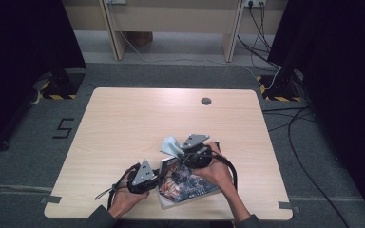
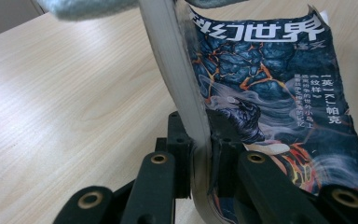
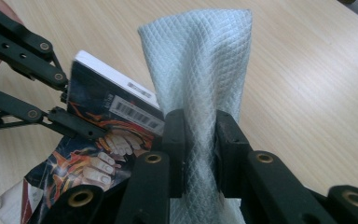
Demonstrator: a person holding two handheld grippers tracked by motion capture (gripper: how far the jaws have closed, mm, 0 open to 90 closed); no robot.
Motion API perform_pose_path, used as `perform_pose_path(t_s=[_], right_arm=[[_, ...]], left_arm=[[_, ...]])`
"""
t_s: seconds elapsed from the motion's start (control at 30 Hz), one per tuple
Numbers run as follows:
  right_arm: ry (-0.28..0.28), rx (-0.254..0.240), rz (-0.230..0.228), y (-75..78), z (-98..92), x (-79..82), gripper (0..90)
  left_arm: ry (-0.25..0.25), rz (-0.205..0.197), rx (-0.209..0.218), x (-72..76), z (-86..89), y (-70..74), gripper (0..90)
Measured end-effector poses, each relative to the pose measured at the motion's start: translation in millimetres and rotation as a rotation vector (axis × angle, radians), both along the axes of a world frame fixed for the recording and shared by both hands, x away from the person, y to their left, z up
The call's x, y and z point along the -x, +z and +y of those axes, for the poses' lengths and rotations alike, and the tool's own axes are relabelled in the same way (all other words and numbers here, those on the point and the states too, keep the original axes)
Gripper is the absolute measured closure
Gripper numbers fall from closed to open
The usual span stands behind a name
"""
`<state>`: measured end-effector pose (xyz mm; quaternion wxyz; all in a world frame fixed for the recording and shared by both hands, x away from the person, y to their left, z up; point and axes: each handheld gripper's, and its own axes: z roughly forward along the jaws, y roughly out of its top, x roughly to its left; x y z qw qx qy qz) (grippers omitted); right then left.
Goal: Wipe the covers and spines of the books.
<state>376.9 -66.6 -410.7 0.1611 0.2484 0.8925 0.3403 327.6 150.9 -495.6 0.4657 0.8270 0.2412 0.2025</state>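
desk [image 1: 123, 123]: pale wood-grain laminate, rounded corners, a small dark round cap near its far edge.

book [image 1: 186, 184]: soft-cover paperback, lying at the near edge of the desk between the two hands. glossy dark cover with blue rock shapes, orange cracks and white characters; edges worn and curled. in the left gripper view the page block [image 2: 175, 70] reads as a thick grey-white band, bowed in a curve.

left claw [image 1: 158, 176]: closed on the book, black pads pinching cover and pages from both sides at its left end. its linkage arms are flat black bars with brass-coloured rivets. in the right gripper view the same claw [image 3: 65, 109] holds the book's corner, beside a white barcode label.

cloth [image 1: 172, 145]: pale blue-grey, thin, with a fine diamond-quilted weave. it stands up in a loose fold just beyond the book's far end.

right claw [image 3: 199, 140]: closed on the cloth, which is gathered narrow between the pads and fans out wider above them.
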Motion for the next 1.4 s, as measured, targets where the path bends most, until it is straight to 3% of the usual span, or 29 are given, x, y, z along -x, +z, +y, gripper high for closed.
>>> perform_pose_path(t_s=[0.07, 0.23, 0.3, 0.37, 0.5, 0.67, 0.77, 0.8, 0.83, 0.9, 0.97, 1.03, 1.17, 1.23, 1.3, 1.4], right_arm=[[0.038, -0.022, 0.002, 3.8, 9.0, 6.6, 77.3], [0.118, -0.022, -0.017, 15.4, 33.0, 24.0, 77.3], [0.117, -0.002, -0.019, 17.2, 37.2, 26.6, 77.3], [0.115, -0.023, -0.004, 16.4, 33.6, 22.5, 77.4], [0.058, -0.023, 0.034, 10.6, 15.6, 8.0, 77.5], [-0.002, 0.015, 0.044, 4.3, -3.2, -6.2, 77.4], [0.019, 0.026, 0.013, 8.9, 0.1, -2.2, 77.4], [0.029, 0.011, 0.031, 12.0, 4.2, 2.3, 77.4], [0.058, 0.007, 0.021, 14.5, 9.4, 6.0, 77.4], [0.101, 0.042, -0.017, 19.3, 19.5, 14.7, 77.3], [0.117, 0.045, -0.014, 21.6, 24.3, 20.3, 77.2], [0.123, 0.035, -0.010, 21.7, 21.3, 17.3, 77.2], [0.040, 0.041, 0.014, 13.6, 4.7, 3.0, 77.2], [0.031, 0.029, 0.024, 11.3, 0.6, 0.4, 77.4], [0.040, 0.057, 0.003, 14.0, 4.2, 3.7, 77.3], [0.098, 0.042, -0.009, 20.5, 16.1, 13.2, 77.2]], left_arm=[[0.006, -0.003, 0.001, -0.2, -0.7, -1.0, 81.0], [0.011, -0.010, 0.003, 0.3, -2.1, -1.0, 81.1], [0.011, -0.011, 0.004, 1.5, -2.4, -0.9, 80.9], [0.007, -0.016, -0.003, 0.8, -2.9, -0.6, 80.7], [0.006, -0.027, -0.007, 2.7, -3.4, 0.0, 80.4], [-0.001, -0.049, -0.029, 3.7, -4.5, 1.1, 80.0], [-0.005, -0.063, -0.032, 4.0, -5.8, 1.8, 80.1], [-0.004, -0.068, -0.036, 4.8, -6.0, 2.0, 80.1], [-0.006, -0.072, -0.042, 5.6, -6.0, 2.4, 80.1], [-0.008, -0.077, -0.049, 5.7, -6.5, 2.5, 80.1], [-0.008, -0.085, -0.052, 7.3, -7.0, 2.5, 80.1], [-0.011, -0.095, -0.062, 8.5, -7.7, 3.4, 79.8], [-0.008, -0.089, -0.054, 8.0, -7.6, 3.0, 79.5], [-0.012, -0.099, -0.069, 8.3, -7.9, 3.4, 79.5], [-0.012, -0.104, -0.068, 7.9, -8.1, 3.5, 79.5], [-0.013, -0.107, -0.072, 9.6, -8.1, 3.8, 79.6]])
